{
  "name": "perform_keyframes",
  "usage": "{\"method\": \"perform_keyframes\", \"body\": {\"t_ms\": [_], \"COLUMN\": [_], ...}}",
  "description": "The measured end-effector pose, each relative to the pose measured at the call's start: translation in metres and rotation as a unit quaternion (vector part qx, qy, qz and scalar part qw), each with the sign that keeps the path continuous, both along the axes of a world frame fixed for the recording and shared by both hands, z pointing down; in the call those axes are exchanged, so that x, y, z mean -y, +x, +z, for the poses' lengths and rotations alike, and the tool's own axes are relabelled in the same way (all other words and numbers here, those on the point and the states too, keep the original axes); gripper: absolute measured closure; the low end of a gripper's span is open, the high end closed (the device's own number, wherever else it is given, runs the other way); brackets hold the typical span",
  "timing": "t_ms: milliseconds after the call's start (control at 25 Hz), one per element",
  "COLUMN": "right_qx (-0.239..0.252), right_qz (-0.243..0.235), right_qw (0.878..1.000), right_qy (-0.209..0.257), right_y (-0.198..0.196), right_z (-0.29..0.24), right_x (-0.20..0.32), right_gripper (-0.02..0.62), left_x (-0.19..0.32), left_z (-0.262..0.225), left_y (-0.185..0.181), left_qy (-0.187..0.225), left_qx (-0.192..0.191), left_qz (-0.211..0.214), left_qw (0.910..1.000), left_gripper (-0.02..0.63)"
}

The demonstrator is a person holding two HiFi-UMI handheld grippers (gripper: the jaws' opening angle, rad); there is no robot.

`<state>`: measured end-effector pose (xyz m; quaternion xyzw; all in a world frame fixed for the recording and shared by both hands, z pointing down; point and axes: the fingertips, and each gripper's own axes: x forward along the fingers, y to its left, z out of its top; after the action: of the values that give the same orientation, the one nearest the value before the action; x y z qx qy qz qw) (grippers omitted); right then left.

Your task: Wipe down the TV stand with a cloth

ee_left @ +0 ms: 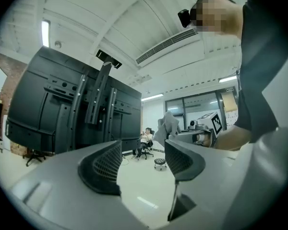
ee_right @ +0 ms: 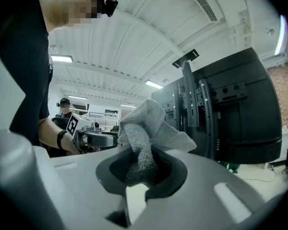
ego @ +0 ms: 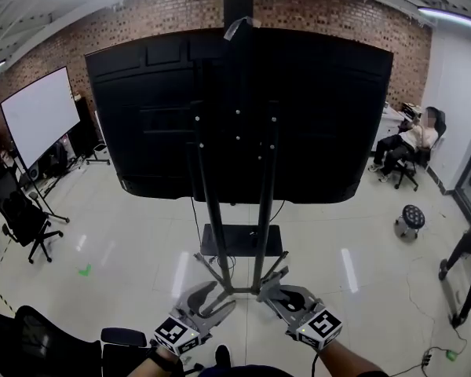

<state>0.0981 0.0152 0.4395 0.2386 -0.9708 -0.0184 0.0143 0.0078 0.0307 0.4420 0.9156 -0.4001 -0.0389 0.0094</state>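
Far left in the head view: white rectangular whiteboard on a rolling frame [ego: 39,112], with a black wheeled office chair [ego: 20,214] just in front and a small green floor mark [ego: 85,271] nearer in.

Low and left of centre, close to the person: grey plastic left gripper with a marker cube [ego: 220,298]. Spread wide at the jaws, with only pale glossy floor in the gap.

Dead centre: black metal TV stand [ego: 231,210], 2 upright posts rising from a low dark base shelf [ego: 242,240] on splayed legs. Carries a large black flat TV [ego: 239,116], seen from the back and blocking most of the red brick wall [ego: 133,18] behind.

Just right of the posts' foot: grey plastic right gripper [ego: 268,293]. Pinches a bunched light grey terry cloth [ee_right: 144,133], its loose end standing up past the tips. Cloth apart from the stand, which rises beyond it in the right gripper view.

Farther right: small round dotted stool [ego: 410,220], a seated person [ego: 408,144] in a dark chair by the white wall, and a standing person in dark clothes [ego: 467,258] at the right edge.
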Motion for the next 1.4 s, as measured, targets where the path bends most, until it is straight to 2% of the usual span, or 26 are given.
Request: {"method": "perform_keyframes", "body": {"t_ms": [320, 720, 1080, 1400], "right_qx": [0.005, -0.014, -0.033, -0.044], "right_qz": [0.012, 0.029, 0.025, 0.031], "right_qw": [0.997, 0.986, 0.971, 0.952], "right_qy": [0.082, 0.165, 0.234, 0.301], "right_y": [-0.035, -0.097, -0.125, -0.119], "right_z": [-0.066, -0.148, -0.228, -0.323], "right_x": [0.064, 0.138, 0.188, 0.248], "right_gripper": [0.566, 0.566, 0.566, 0.566], "left_x": [0.06, 0.134, 0.175, 0.217], "left_z": [-0.054, -0.125, -0.186, -0.242], "left_y": [-0.039, -0.089, -0.092, -0.082], "left_qy": [0.048, 0.116, 0.171, 0.204], "left_qx": [0.015, 0.026, 0.029, 0.035], "left_qz": [0.018, 0.056, 0.067, 0.064], "left_qw": [0.9986, 0.9913, 0.9826, 0.9762], "left_gripper": [0.304, 0.304, 0.304, 0.304]}}
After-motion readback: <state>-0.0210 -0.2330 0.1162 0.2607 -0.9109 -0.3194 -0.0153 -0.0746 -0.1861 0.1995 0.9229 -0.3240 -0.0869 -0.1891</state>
